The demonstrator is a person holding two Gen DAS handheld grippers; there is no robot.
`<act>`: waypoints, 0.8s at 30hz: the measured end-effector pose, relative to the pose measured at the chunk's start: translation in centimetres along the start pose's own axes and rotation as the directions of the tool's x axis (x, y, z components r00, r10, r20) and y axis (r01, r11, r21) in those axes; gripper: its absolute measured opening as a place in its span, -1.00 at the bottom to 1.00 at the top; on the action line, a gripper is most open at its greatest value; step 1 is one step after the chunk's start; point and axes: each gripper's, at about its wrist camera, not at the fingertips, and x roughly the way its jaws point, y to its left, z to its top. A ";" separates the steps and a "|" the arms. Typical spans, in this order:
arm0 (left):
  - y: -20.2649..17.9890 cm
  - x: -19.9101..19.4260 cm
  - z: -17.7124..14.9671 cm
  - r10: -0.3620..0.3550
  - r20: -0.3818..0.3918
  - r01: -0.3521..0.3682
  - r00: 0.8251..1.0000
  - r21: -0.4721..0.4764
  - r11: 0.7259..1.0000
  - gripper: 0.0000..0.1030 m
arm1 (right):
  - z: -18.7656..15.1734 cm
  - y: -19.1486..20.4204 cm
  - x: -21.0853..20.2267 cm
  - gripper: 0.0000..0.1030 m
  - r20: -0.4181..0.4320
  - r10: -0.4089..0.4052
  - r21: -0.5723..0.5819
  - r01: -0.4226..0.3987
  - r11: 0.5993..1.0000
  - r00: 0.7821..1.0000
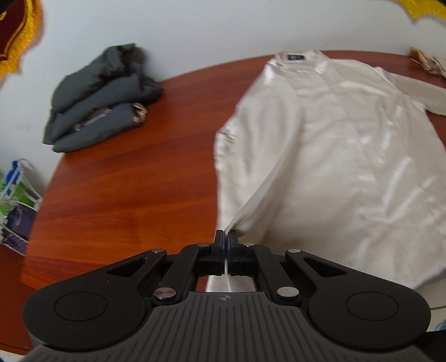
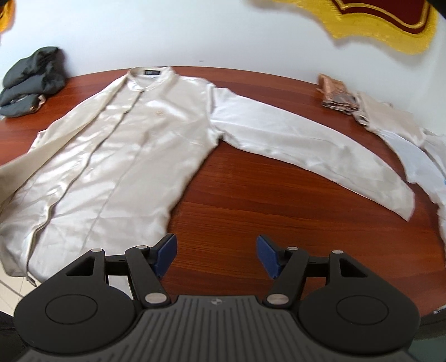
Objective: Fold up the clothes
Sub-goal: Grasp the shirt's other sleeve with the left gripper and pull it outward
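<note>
Two grippers, one per view; the left gripper [image 1: 226, 236] has its jaws pressed together on a pinch of pale fabric, a cuff or sleeve end of the cream shirt [image 1: 348, 156], drawn up into a taut peak above the near part of the table [image 1: 117, 200]; the right gripper [image 2: 216, 252] hangs with its jaws spread wide, two blue pads [image 2: 167, 252] facing each other over bare wood, holding nothing, just beside the shirt's hem corner.

One shirt lies on the round reddish-brown table, front up, placket running from the near edge toward the far edge, collar with one dark label at the far edge; in the right wrist view its one free sleeve [image 2: 312, 144] stretches flat toward the right edge, cuff near that edge.

Farther off, one folded dark grey garment [image 1: 103, 100] sits at the far left edge, well apart from the shirt; at the far right edge sits one small brownish patterned bundle [image 2: 336, 94], with one more pale garment [image 2: 404, 131] touching it and trailing along the right edge; beyond, a white wall [image 2: 195, 30] bears two gold-fringed maroon banners [image 2: 390, 19], one toward each upper corner.
</note>
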 end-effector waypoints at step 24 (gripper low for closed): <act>24.3 12.7 11.3 -0.234 0.051 0.235 0.971 -0.026 0.972 -0.97 | 3.4 24.2 1.8 0.36 0.032 -0.137 0.239 0.126 0.963 0.990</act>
